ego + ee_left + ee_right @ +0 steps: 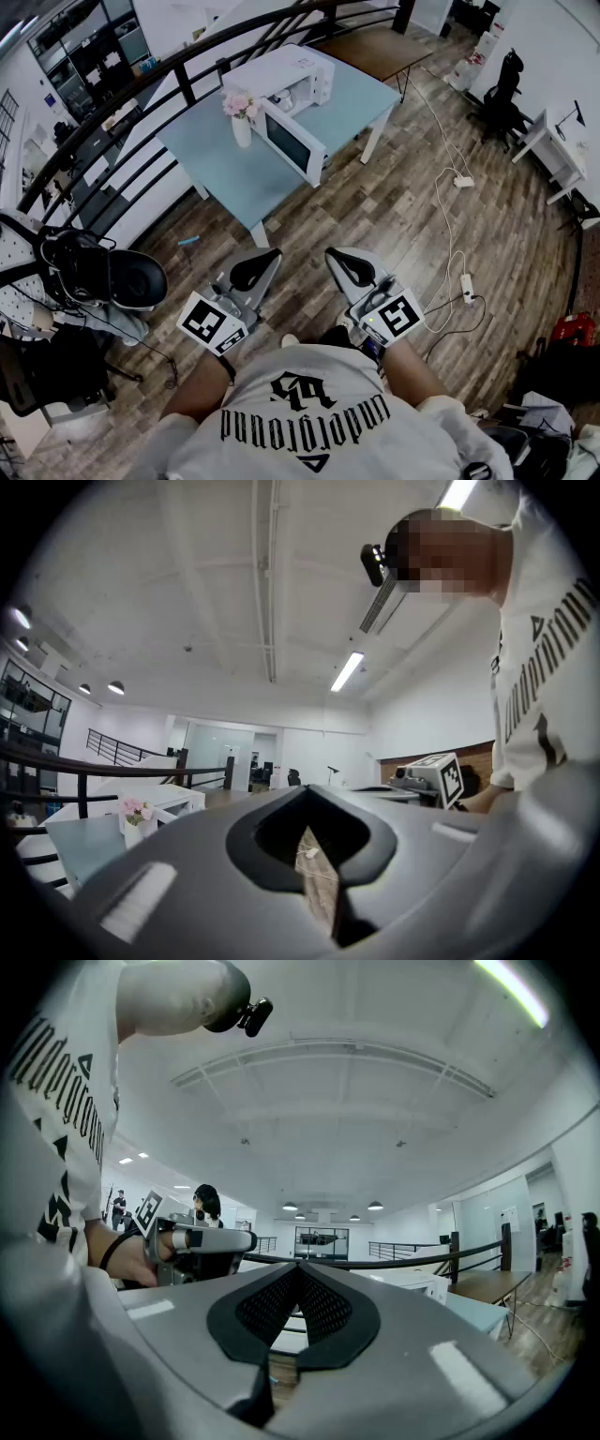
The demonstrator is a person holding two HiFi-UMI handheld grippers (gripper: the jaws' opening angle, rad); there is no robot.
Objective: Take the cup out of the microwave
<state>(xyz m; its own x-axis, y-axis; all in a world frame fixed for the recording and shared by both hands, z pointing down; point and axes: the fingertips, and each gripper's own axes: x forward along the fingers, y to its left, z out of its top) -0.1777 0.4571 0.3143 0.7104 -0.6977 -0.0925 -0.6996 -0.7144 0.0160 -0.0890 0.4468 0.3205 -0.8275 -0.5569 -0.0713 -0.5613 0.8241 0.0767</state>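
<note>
A white microwave [281,73] stands on a light blue table [356,108] far ahead of me. A white panel with a dark window [295,142], apparently its door, stands out at the front. No cup shows in any view. My left gripper [255,269] and right gripper [352,267] hover side by side over the wooden floor, well short of the table. Both are held level, jaws together, with nothing between them. The left gripper view shows its closed tips [307,794]. The right gripper view shows its closed tips [298,1269] and the microwave [412,1283] behind them.
A vase of pink flowers [241,117] stands on the table beside the microwave. A black railing [187,66] runs behind the table. An office chair [103,272] sits at the left. A cable and power strip [466,281] lie on the floor at the right.
</note>
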